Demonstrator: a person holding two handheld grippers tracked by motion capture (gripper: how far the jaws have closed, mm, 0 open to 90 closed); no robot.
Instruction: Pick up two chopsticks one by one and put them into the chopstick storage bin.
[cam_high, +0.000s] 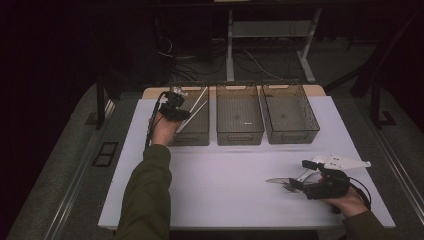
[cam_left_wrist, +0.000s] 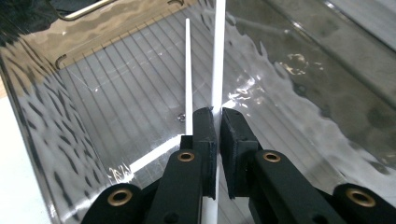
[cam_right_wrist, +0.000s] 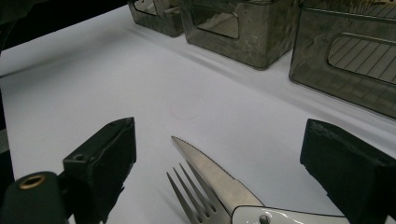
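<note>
My left gripper (cam_high: 181, 114) reaches into the leftmost clear bin (cam_high: 192, 138) at the back of the table. In the left gripper view its jaws (cam_left_wrist: 218, 127) are shut on a thin white stick (cam_left_wrist: 218, 56) that runs up and away over the bin floor. A second white stick (cam_left_wrist: 188, 70) lies alongside it in the bin. At the table's right front, my right gripper (cam_high: 299, 183) rests low with its jaws wide open (cam_right_wrist: 224, 140). Between those jaws, a white-handled knife (cam_right_wrist: 210, 172) and a fork (cam_right_wrist: 187, 198) lie on the table, untouched.
Two more clear bins, middle (cam_high: 239, 134) and right (cam_high: 292, 136), stand in a row beside the left one. The white table top (cam_high: 220, 185) stretches between the bins and the front edge. A white utensil handle (cam_high: 345, 162) lies behind the right gripper.
</note>
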